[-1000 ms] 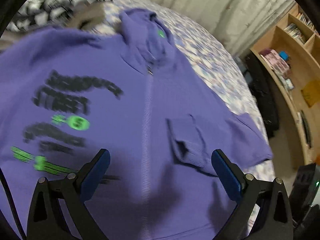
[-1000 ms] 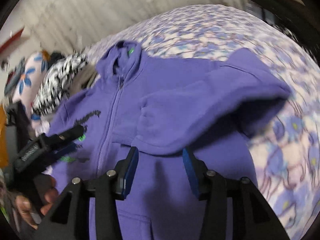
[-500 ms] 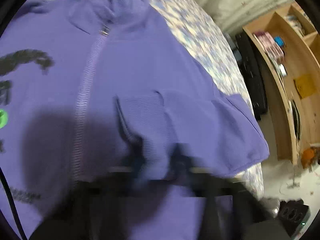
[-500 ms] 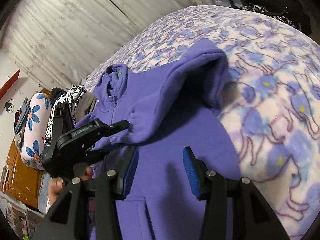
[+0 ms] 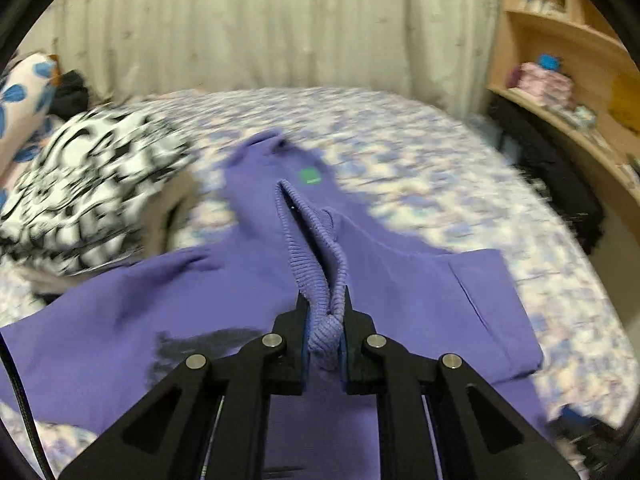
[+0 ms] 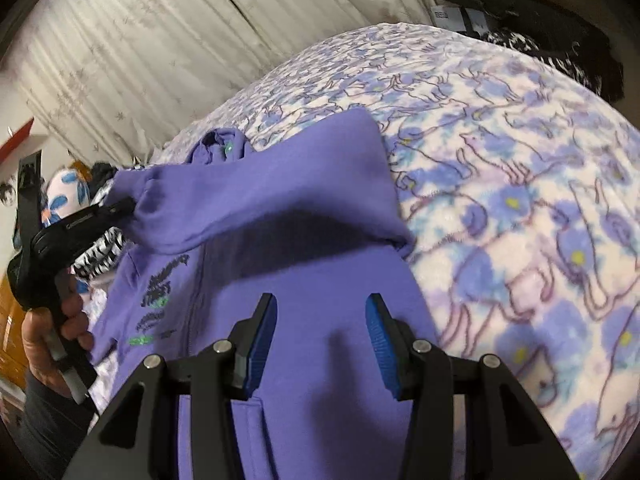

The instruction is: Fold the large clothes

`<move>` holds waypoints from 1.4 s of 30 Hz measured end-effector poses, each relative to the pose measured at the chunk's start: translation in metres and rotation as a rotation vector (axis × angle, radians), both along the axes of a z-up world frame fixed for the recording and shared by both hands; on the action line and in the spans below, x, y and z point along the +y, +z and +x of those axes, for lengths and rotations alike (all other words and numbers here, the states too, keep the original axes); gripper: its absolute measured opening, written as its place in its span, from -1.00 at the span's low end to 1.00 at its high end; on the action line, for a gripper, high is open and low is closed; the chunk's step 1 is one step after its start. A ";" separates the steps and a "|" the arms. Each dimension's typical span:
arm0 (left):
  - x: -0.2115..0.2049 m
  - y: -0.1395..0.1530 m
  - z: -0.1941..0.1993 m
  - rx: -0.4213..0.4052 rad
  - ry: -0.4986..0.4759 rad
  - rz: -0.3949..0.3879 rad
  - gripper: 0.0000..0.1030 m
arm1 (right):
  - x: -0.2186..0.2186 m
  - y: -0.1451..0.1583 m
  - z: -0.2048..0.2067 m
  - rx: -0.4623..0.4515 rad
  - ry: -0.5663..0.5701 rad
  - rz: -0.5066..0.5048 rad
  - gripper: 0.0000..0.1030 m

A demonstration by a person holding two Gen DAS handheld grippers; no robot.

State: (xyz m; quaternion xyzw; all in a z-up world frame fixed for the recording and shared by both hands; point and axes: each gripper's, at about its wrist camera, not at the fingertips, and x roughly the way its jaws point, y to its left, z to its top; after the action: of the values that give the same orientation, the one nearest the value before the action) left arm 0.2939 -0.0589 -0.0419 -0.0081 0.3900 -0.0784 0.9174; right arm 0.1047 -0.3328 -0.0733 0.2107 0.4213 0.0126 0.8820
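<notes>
Cuff (image 5: 320, 280), ribbed knit, pinched between closed fingers of left gripper (image 5: 323, 332); sleeve (image 6: 256, 204) lifted off hoodie (image 6: 320, 300) and stretched across its chest. Left gripper (image 6: 116, 210) held level at hoodie's left side, hand (image 6: 44, 344) wrapped on its handle. Right gripper (image 6: 320, 328) hovers low over hoodie's lower front, fingers apart, holding nothing. Hoodie purple fleece, zipped, black-green print, lying flat on fuzzy floral blanket (image 6: 520, 208). Bare blanket right of hoodie; patterned clothes pile (image 5: 84, 184) just left of its shoulder.

Left tongs (image 5: 325, 320) clamped tight and raised, right tongs (image 6: 320, 340) parted
</notes>
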 end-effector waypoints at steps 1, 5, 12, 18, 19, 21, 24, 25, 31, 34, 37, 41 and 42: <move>0.010 -0.013 0.003 0.036 0.017 0.021 -0.82 | 0.002 -0.001 0.003 0.014 0.009 -0.032 -0.10; 0.042 -0.078 0.011 0.232 0.043 0.037 -0.62 | 0.005 -0.006 0.015 0.066 0.038 -0.106 0.01; 0.066 -0.093 0.022 0.273 0.075 -0.149 0.36 | -0.014 -0.002 0.066 0.099 0.073 -0.049 0.11; 0.059 -0.105 0.049 0.298 0.036 -0.135 0.36 | -0.031 -0.007 0.136 0.115 0.013 -0.114 0.11; 0.055 -0.106 0.053 0.306 0.030 -0.129 0.36 | -0.035 -0.013 0.148 0.128 -0.002 -0.122 0.11; 0.048 -0.111 0.060 0.307 0.034 -0.090 0.26 | -0.041 -0.023 0.167 0.154 -0.014 -0.106 0.11; 0.042 -0.110 0.065 0.290 0.028 -0.042 -0.51 | -0.049 -0.043 0.189 0.196 -0.008 -0.033 -0.12; 0.042 -0.108 0.070 0.289 0.023 -0.053 -0.71 | -0.049 -0.051 0.196 0.213 0.026 0.011 -0.59; 0.047 -0.093 0.066 0.176 0.017 -0.076 -0.70 | -0.035 -0.047 0.189 0.157 0.031 -0.116 -0.80; 0.049 -0.113 0.068 0.235 0.008 -0.064 -0.63 | -0.044 -0.052 0.187 0.163 -0.006 -0.079 -0.57; 0.051 -0.100 0.059 0.194 -0.003 -0.068 -0.60 | -0.055 -0.034 0.171 0.132 -0.069 -0.085 -0.33; 0.055 -0.080 0.047 0.204 0.013 -0.074 -0.56 | -0.054 -0.012 0.142 0.073 -0.079 -0.107 -0.33; 0.053 -0.074 0.040 0.192 0.030 -0.048 -0.56 | -0.051 -0.010 0.133 0.066 -0.069 -0.102 -0.33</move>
State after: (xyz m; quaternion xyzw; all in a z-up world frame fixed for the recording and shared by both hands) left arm 0.3338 -0.0054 -0.1160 -0.0434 0.4741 -0.0728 0.8764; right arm 0.2377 -0.3836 -0.0829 0.1803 0.4425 -0.0462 0.8772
